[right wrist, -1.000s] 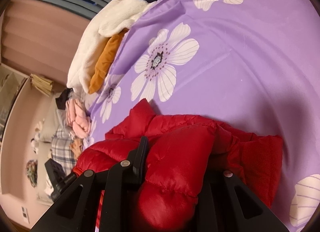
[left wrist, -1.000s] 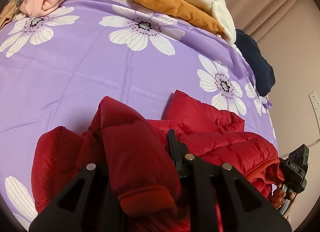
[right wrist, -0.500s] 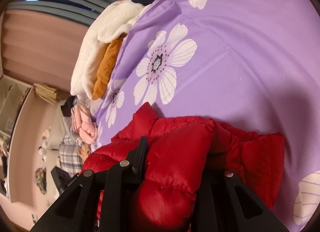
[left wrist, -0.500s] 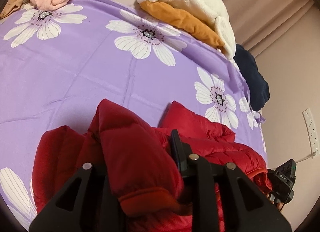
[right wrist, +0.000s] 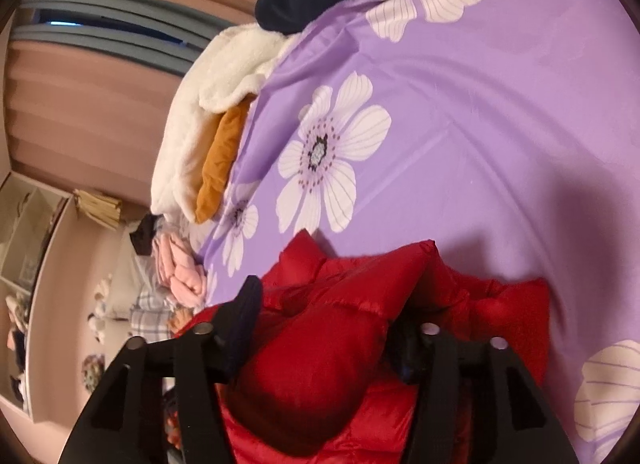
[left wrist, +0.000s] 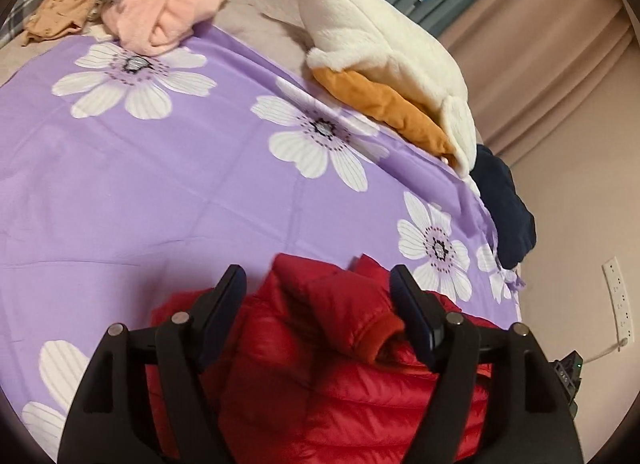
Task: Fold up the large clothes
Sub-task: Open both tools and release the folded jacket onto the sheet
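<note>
Under my left gripper (left wrist: 318, 288), spread wide, the red puffer jacket (left wrist: 340, 364) lies bunched at the near edge of the purple flowered sheet (left wrist: 160, 191), its lower part cut off from view. Beyond it the sheet is bare up to the pink clothes (left wrist: 176, 11) and white fleece (left wrist: 384, 51). My right gripper (right wrist: 332, 304) is also parted, a sleeve between its fingers, the right fingertip hidden.
</note>
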Motion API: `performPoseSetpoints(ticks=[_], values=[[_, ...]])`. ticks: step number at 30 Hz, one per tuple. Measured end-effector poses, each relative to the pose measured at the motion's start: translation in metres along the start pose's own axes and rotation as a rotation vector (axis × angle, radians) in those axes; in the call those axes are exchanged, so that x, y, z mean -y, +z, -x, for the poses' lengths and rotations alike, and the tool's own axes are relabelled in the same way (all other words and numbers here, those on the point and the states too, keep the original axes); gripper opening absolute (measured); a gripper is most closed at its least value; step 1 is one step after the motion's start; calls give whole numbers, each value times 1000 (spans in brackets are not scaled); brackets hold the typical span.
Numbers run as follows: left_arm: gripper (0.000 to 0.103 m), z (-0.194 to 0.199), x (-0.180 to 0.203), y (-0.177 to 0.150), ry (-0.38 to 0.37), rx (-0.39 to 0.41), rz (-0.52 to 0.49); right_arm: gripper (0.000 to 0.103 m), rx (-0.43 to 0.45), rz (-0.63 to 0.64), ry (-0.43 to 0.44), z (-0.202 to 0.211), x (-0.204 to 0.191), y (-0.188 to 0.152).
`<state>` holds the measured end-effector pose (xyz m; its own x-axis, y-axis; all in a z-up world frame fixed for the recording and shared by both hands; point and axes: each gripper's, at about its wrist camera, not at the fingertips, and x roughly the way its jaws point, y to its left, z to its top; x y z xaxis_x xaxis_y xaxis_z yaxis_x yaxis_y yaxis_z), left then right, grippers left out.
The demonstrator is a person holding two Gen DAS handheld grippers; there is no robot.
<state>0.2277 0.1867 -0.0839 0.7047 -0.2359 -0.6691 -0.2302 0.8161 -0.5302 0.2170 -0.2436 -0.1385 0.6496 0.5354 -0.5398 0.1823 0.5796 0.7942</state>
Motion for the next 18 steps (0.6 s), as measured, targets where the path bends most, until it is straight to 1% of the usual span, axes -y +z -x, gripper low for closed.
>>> performPoseSetpoints(ticks=[3, 9, 13, 15, 16, 18], values=[[74, 10, -4, -1, 16, 20, -5, 68, 25, 15, -20, 5, -4, 4], [74, 38, -14, -9, 80, 61, -48, 70, 58, 26, -53, 12, -6, 13], [74, 50, -22, -19, 135, 62, -71, 72, 103, 34, -80, 19, -6, 20], [74, 57, -28, -24, 151, 60, -75, 75, 148, 34, -102, 27, -6, 25], [74, 59, -29, -26, 157, 60, -76, 76, 184, 44, -126, 33, -7, 28], [74, 64, -32, -31, 165, 61, -76, 76, 218, 50, -147, 42, -8, 32]])
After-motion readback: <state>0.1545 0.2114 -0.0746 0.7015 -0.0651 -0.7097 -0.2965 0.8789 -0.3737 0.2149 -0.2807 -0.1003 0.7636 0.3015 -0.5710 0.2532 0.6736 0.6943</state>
